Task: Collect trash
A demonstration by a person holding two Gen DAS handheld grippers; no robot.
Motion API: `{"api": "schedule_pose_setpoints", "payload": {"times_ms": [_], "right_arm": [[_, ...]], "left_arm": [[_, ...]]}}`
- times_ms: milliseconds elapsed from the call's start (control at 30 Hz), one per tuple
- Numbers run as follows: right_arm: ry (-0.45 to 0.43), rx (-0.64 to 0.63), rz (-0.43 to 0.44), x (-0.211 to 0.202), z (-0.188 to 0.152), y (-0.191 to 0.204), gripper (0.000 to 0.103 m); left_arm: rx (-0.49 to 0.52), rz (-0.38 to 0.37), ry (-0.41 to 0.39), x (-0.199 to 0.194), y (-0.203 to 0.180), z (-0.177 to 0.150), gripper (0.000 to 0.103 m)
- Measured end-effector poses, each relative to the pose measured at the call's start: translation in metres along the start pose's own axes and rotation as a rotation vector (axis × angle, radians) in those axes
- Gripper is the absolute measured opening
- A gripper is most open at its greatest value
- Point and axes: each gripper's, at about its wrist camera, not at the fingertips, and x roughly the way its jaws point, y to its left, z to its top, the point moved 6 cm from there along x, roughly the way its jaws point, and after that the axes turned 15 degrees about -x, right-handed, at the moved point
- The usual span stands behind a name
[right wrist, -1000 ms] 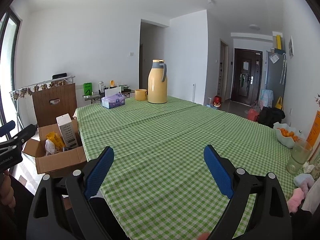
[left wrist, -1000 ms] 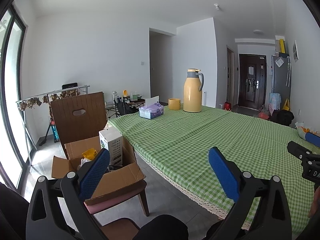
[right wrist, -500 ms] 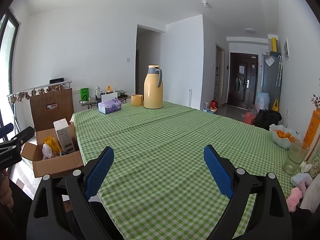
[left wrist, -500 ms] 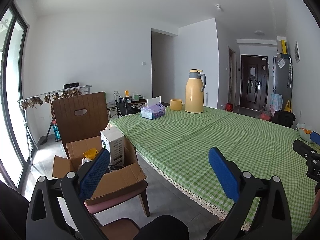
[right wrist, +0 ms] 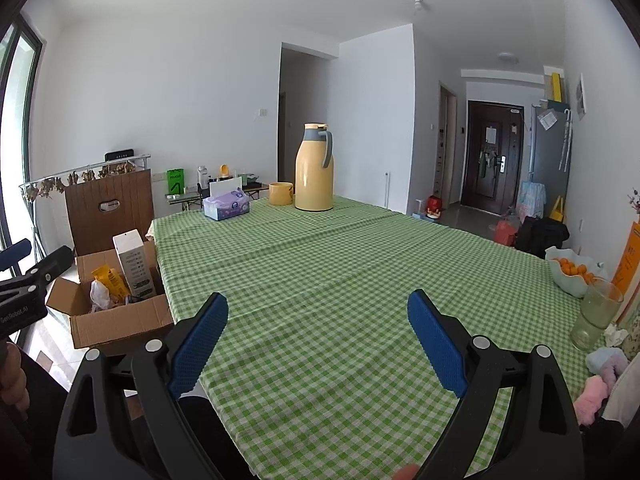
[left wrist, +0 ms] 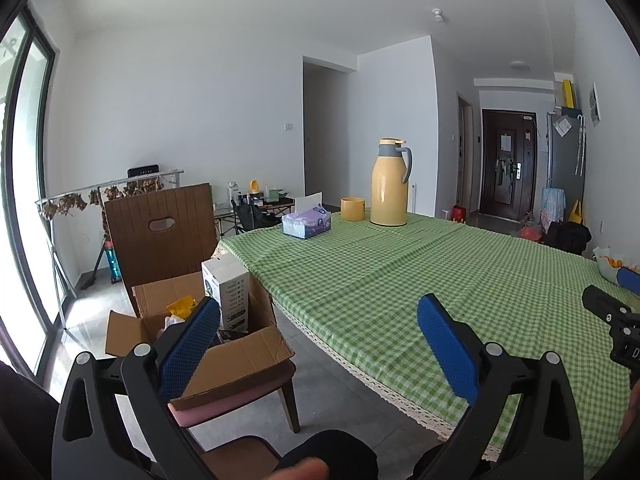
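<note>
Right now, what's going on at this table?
A person holds the left hand-held gripper and right hand-held gripper open and empty over the near end of the green checked table. The cardboard box on the chair already holds a white carton and wrappers. No loose trash shows on the cloth.

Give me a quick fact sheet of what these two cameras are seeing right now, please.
left gripper: open, holding nothing
right gripper: open, holding nothing, above the table
table: green checked cloth
far end of table: yellow jug, yellow cup, tissue box
right edge: bowl of oranges, glass
cardboard box: open, on a chair beside the table, holding a white carton and wrappers
</note>
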Motion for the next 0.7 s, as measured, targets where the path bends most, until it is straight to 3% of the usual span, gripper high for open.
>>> {"api": "schedule_pose_setpoints", "payload": {"times_ms": [700], "right_arm": [[0.012,0.000,0.001,0.0061,-0.0061,0.0017,0.088]], "left_arm": [[0.006,-0.007,-0.019,0.0000,-0.0040,-0.0004,0.096]]}}
